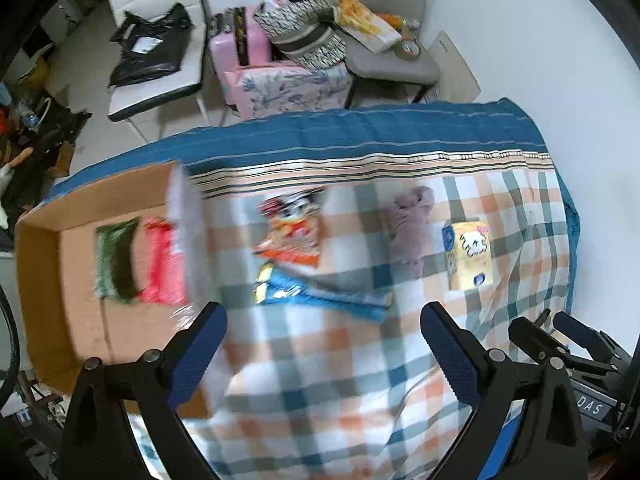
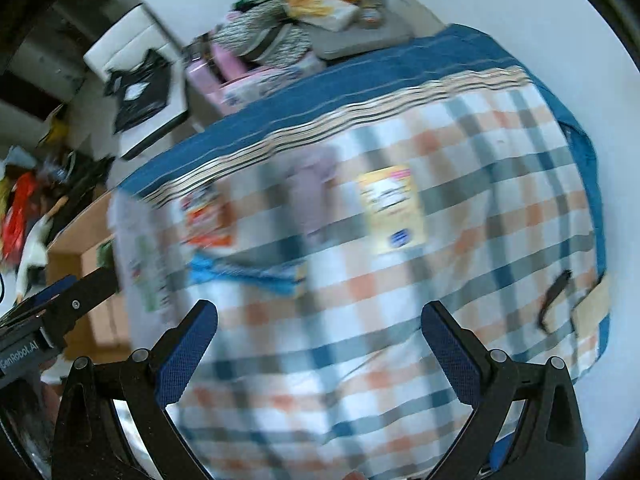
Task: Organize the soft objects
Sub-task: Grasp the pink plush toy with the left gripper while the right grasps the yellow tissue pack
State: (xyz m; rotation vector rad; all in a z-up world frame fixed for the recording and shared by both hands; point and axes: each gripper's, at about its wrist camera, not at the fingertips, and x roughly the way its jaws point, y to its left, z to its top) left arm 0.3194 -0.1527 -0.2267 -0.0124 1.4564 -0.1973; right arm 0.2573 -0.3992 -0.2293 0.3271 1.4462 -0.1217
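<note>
On the left side of the bed sits a cardboard box (image 1: 44,264), and two soft things already lie inside it: a green cloth (image 1: 116,258) and a pink cloth (image 1: 162,266), side by side. A white bag (image 1: 188,236) stands at the box's right edge; it is too blurry to say if it is in or out.

Four things are not yet in the box. A bright snack bag (image 1: 292,228) lies near the box, and a blue packet (image 1: 320,294) lies just below it. A soft purple-grey toy (image 1: 412,224) lies further right, and a yellow tissue pack (image 1: 468,256) lies beside that. So I think the job is partly done, with more than half left.

Both tools are empty. The left gripper (image 1: 324,344) has its jaws spread wide, holding nothing, and hangs over the bed near the blue packet. The right gripper (image 2: 320,340) is spread wide too, over bare blanket, with nothing between its fingers.

All of this rests on a checked blanket (image 1: 320,400) in white, orange and blue, with a blue border at the far edge. It looks wrinkly and soft.

Past the bed stand a white chair (image 1: 156,40) with a black bag (image 1: 152,48) on it, a pink suitcase (image 1: 232,48), and a grey chair (image 1: 392,56) piled with stuff. Behind them is a plain white wall.
</note>
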